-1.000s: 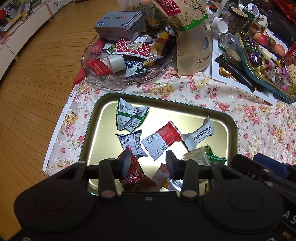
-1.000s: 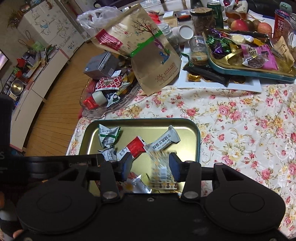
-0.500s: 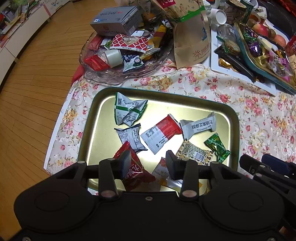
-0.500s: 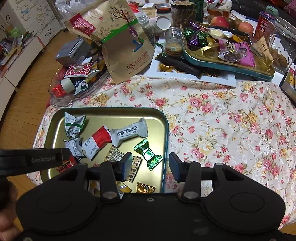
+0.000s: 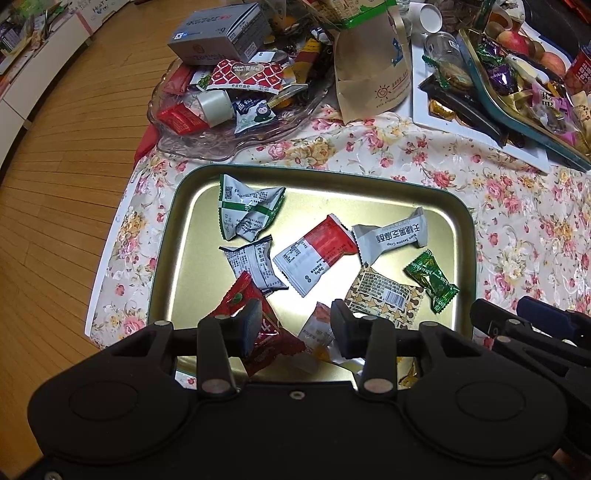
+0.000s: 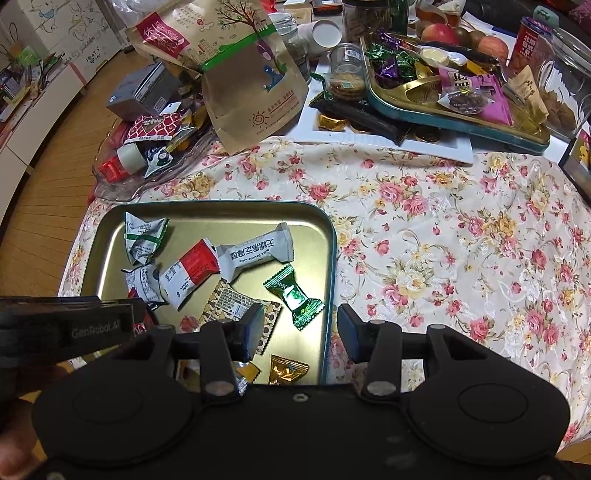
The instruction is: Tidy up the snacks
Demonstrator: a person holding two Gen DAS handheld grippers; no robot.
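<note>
A gold tray with a teal rim point(image 5: 325, 173) point(image 6: 221, 205) holds several wrapped snacks: a green-and-white packet point(image 5: 247, 210), a red-and-white packet point(image 5: 317, 254), a grey sesame-crisp bar point(image 5: 391, 236), a green candy point(image 6: 295, 299) and a brown patterned packet point(image 6: 232, 301). My left gripper point(image 5: 295, 326) hangs open over the tray's near edge, above a red packet point(image 5: 258, 332) that lies in the tray. My right gripper point(image 6: 301, 328) stands open and empty over the tray's near right corner, with the patterned packet just under its left finger.
A glass dish point(image 5: 207, 144) piled with snacks and a grey box point(image 5: 218, 33) sits behind the tray. A kraft paper bag point(image 6: 251, 92) stands beside it. A white tray point(image 6: 388, 144) bearing a teal tin of sweets lies at the back right. The table edge and wooden floor point(image 5: 55, 184) are on the left.
The brown patterned packet that was between my right gripper's fingers now lies flat in the tray. The right gripper has swung to the right. The left gripper has hardly moved.
</note>
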